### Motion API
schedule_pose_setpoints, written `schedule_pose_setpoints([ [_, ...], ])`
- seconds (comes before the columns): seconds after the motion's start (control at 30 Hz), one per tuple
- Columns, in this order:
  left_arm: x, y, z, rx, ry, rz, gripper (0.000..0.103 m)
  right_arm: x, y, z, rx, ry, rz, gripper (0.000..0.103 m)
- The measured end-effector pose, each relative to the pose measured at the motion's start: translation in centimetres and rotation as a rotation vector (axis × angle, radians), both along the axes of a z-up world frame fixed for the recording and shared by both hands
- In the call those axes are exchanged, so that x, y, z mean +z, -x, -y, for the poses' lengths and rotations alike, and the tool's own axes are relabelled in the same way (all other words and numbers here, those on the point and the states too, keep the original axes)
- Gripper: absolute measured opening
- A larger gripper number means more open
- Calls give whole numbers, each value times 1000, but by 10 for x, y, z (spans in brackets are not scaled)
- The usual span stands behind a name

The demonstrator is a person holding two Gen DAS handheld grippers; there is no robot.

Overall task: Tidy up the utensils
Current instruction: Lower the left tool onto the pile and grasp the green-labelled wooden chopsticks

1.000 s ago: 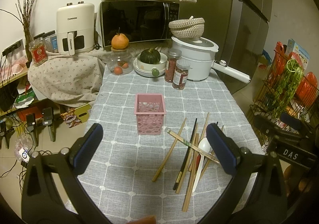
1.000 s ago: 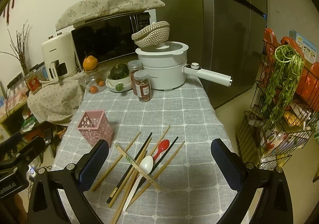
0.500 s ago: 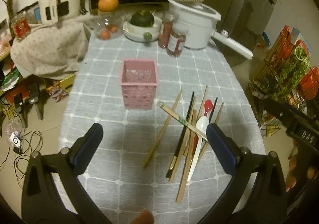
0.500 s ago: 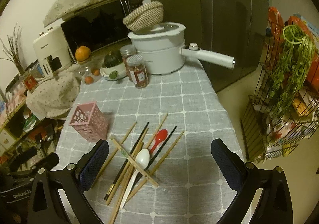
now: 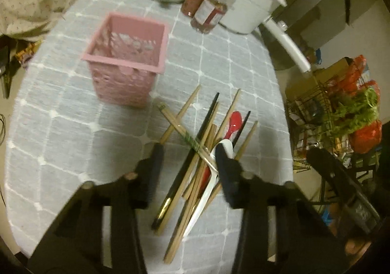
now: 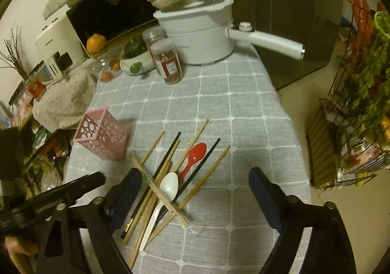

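Note:
A heap of wooden and black chopsticks (image 5: 195,149) lies on the grey checked tablecloth with a white spoon (image 5: 214,171) and a red spoon (image 5: 234,121). A pink perforated basket (image 5: 126,59) stands upright to its upper left. My left gripper (image 5: 189,164) is open, low over the heap, its fingers straddling the chopsticks. In the right wrist view the heap (image 6: 168,176), white spoon (image 6: 168,188), red spoon (image 6: 195,154) and basket (image 6: 102,132) show; my right gripper (image 6: 195,198) is open and empty above the heap.
A white electric pot with a long handle (image 6: 202,30), two spice jars (image 6: 168,59), a bowl with a green squash (image 6: 134,54) and a microwave stand at the table's far end. A wire rack with greens (image 6: 353,103) stands right of the table.
My left gripper has dropped down and forward onto the utensil heap and its fingers have narrowed. My right gripper has moved lower and closer to the heap.

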State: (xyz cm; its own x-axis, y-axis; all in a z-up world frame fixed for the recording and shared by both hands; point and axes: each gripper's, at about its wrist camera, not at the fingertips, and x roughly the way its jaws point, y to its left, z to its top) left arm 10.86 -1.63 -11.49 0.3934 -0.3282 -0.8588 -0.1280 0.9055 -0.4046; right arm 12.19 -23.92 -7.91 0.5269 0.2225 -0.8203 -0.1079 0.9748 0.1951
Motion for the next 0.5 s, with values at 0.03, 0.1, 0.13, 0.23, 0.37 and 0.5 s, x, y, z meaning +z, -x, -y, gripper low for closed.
schedule_pose_setpoints([
  [0.03,-5,-6,3,4,4,-18,31,-4,-3,2,-2,-1,-14,85],
  [0.1,-14,-17,5,21,-11,-40,29,-9,-8,6,-8,-1,-32,85],
  [0.13,-18,-22,6,33,-26,-47,29,-13,-11,10,-16,-1,-43,85],
  [0.23,-28,-34,7,62,-76,-60,29,-19,-14,18,-28,-5,-59,85],
  [0.37,-41,-48,10,106,-111,-95,29,-19,-15,27,-49,-15,-68,85],
  [0.5,-54,-54,15,129,-183,-121,29,-18,-15,32,-65,-19,-70,85],
])
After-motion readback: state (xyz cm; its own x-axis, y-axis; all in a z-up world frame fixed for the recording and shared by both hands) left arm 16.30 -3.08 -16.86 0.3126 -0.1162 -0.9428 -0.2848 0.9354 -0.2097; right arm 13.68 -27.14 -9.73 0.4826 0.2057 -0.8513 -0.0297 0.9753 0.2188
